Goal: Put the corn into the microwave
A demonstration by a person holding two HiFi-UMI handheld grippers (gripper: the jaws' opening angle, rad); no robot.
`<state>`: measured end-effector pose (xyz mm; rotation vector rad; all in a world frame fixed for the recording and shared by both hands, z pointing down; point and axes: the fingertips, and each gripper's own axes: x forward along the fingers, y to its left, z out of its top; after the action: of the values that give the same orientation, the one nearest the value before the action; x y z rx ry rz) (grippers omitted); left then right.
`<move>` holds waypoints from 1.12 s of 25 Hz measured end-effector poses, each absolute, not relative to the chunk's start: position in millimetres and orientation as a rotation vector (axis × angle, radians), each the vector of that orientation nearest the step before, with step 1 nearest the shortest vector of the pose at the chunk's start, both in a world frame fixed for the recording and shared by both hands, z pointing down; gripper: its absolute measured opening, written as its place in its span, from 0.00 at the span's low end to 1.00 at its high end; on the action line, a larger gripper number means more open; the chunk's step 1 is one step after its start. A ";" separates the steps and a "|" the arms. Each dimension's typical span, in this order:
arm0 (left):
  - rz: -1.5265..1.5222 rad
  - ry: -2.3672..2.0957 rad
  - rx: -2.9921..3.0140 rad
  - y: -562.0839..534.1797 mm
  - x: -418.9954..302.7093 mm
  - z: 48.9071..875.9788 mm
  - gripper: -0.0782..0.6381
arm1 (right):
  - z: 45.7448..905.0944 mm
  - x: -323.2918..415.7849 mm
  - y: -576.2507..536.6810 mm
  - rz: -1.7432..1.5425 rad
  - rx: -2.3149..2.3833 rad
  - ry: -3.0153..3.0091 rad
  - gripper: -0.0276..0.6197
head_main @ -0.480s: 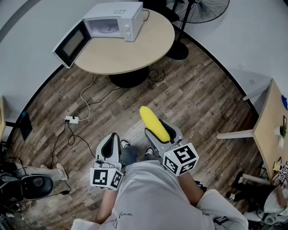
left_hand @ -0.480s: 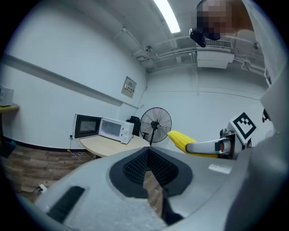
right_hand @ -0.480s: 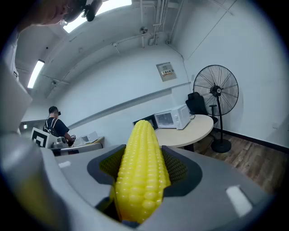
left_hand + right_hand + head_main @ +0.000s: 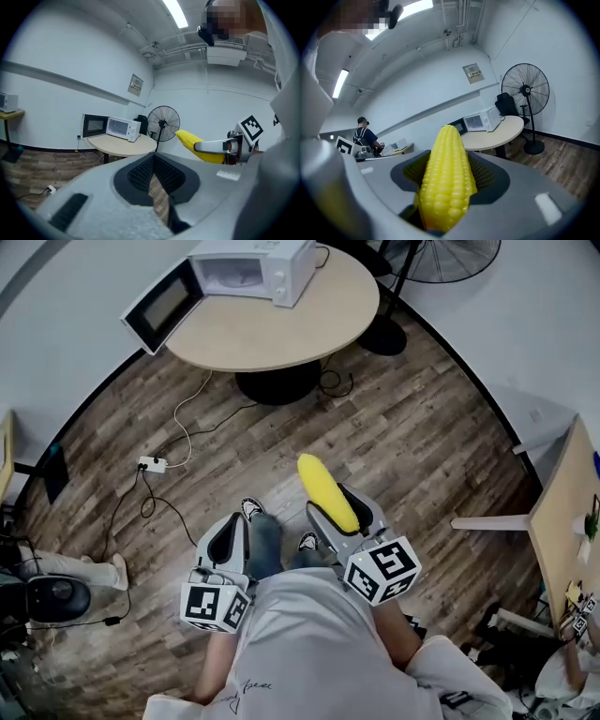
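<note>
A yellow corn cob [image 4: 326, 491] sticks forward out of my right gripper [image 4: 339, 509], which is shut on it above the wooden floor. In the right gripper view the corn [image 4: 446, 176] fills the gap between the jaws, pointing up and ahead. My left gripper [image 4: 229, 540] is beside it to the left, shut with nothing in it; its jaws [image 4: 153, 174] meet in a narrow V. The white microwave [image 4: 251, 266] stands far ahead on a round table [image 4: 281, 329], with its door [image 4: 161, 304] swung open to the left. It also shows small in the left gripper view [image 4: 111, 127].
A standing fan [image 4: 424, 259] is behind the table at the right. A power strip [image 4: 150, 463] with cables lies on the floor to the left. A wooden desk [image 4: 562, 507] is at the right edge, an office chair [image 4: 52, 601] at the lower left. A person [image 4: 363, 133] stands in the distance.
The table and microwave have shifted up and right in the head view. A shoe has stepped forward between the grippers. Both grippers keep their pose, and the corn stays held.
</note>
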<state>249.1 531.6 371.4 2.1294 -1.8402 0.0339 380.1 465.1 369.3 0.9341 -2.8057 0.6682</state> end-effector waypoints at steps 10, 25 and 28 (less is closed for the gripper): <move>0.072 -1.771 2.153 497.8 247.1 377.0 0.11 | 364.7 370.7 431.7 0.679 0.952 -2.808 0.45; 0.061 -1.790 2.077 406.7 181.5 376.1 0.10 | 360.2 305.1 347.8 0.665 0.923 -2.765 0.45; 0.079 -1.778 2.067 389.1 164.9 379.7 0.10 | 362.4 286.9 328.7 0.676 0.928 -2.752 0.45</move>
<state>164.9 389.1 379.7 2.0667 -1.7779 0.0793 286.9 328.7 362.4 0.9280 -2.7521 0.6764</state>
